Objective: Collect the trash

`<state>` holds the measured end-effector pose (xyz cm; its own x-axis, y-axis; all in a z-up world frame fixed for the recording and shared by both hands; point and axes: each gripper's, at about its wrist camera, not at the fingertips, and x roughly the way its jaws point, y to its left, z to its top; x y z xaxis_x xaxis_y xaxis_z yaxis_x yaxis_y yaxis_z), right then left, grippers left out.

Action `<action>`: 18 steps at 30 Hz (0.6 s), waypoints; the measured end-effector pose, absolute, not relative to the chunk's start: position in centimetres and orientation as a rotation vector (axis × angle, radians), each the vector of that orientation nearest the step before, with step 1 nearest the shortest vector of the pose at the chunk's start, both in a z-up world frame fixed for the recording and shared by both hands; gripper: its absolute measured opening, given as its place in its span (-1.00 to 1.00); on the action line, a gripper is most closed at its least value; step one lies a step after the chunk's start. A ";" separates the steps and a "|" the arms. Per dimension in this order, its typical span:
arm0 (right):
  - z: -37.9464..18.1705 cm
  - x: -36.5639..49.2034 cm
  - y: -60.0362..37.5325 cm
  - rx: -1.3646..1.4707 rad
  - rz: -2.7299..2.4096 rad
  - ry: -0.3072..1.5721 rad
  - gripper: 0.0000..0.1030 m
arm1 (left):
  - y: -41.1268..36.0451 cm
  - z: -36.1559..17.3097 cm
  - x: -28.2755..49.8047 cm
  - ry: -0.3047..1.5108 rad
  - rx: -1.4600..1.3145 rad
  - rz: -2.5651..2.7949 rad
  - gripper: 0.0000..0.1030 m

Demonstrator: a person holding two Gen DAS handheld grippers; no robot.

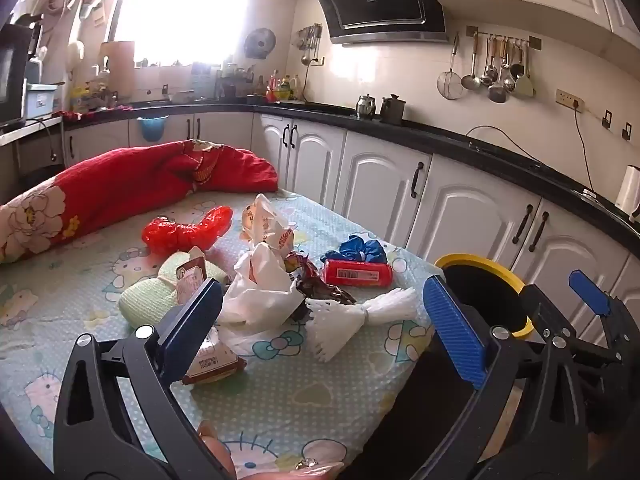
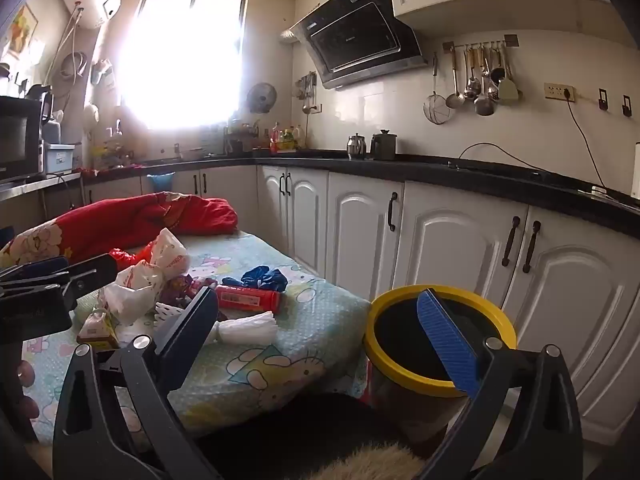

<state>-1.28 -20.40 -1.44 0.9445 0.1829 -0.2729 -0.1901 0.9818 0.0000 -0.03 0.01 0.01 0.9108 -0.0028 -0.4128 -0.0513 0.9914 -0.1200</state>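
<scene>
Here, trash [image 1: 276,280] ahead of gaping jaws

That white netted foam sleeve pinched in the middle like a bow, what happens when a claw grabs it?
The white foam net sleeve would probably squash easily, since its open mesh looks soft. It likely weighs almost nothing, lying flat on the cartoon-print sheet without denting it. It seems unlikely to roll, given its flared, flattened ends.

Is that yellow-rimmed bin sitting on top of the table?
No, the yellow-rimmed bin stands on the floor beside the table, its rim just past the table's corner.
</scene>
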 end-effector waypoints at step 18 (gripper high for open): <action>-1.7 -1.0 -20.4 -0.029 0.181 0.290 0.88 | 0.3 1.3 -0.2 0.413 -0.133 0.018 0.79</action>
<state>-1.01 -20.42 -1.66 0.9421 0.1730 -0.2871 -0.1813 0.9834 -0.0024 -0.18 0.30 1.26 0.9161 -0.0100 -0.4009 -0.0442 0.9911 -0.1257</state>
